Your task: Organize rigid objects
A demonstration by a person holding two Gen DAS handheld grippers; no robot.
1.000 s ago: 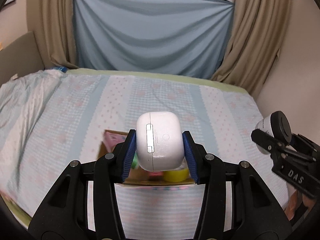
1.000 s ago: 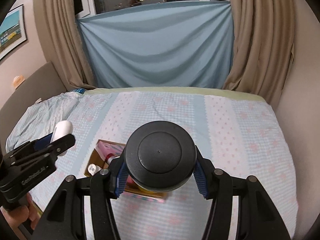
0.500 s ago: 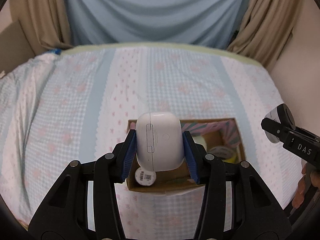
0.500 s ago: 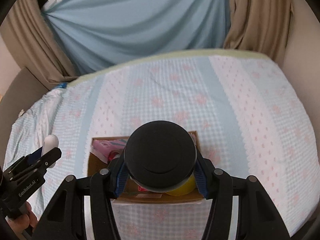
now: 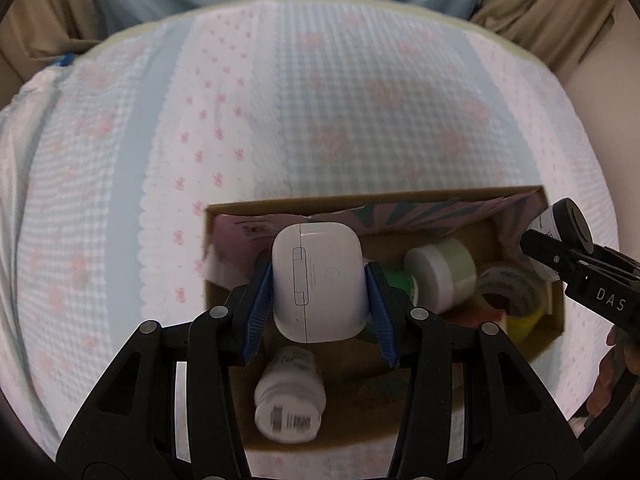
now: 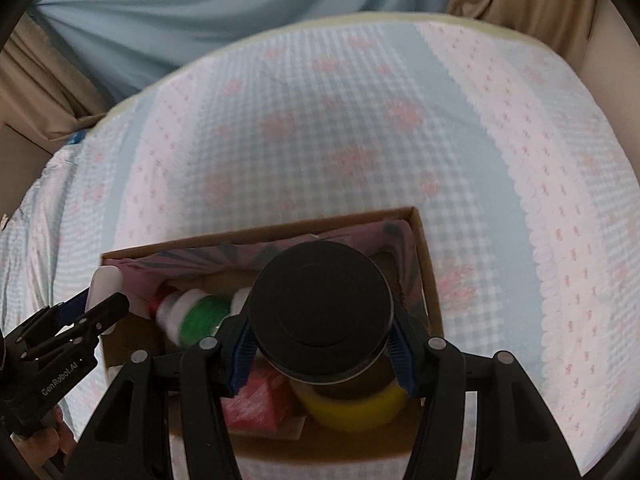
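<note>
the left claw [image 5: 319,288] is clamped on a white case [image 5: 318,280], held over the left part of the box [image 5: 224,212]. the right claw [image 6: 322,344] grips a black-lidded jar [image 6: 320,308] above the box's right end, over a yellow tape roll [image 6: 356,408]. this looks like the placing step; next, each claw likely needs to lower into a free gap, clear of the white bottle [image 5: 290,396], and let go.
</note>
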